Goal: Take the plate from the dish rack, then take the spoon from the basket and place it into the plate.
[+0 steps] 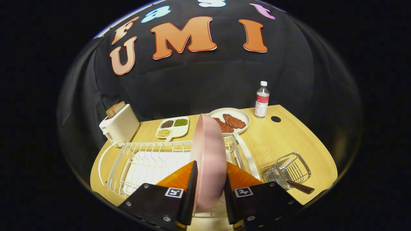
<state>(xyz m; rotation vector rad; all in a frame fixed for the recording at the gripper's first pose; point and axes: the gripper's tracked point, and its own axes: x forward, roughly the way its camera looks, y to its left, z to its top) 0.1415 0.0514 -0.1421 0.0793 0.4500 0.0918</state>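
Note:
A pink plate (208, 157) stands on edge between my two fingers, over the white wire dish rack (144, 160). My gripper (210, 186) is shut on the plate, one orange-and-black finger (184, 186) pressing each face. To the right of the rack lies a small wire basket (289, 170) on its side, with the dark handle of the spoon (300, 186) sticking out toward me.
Beyond the rack sit a white toaster (120, 125) with bread, a divided dish of beans (172, 127), a white plate with meat (229, 120) and a water bottle (262, 100). The wooden table (282, 141) has bare room between the rack and basket.

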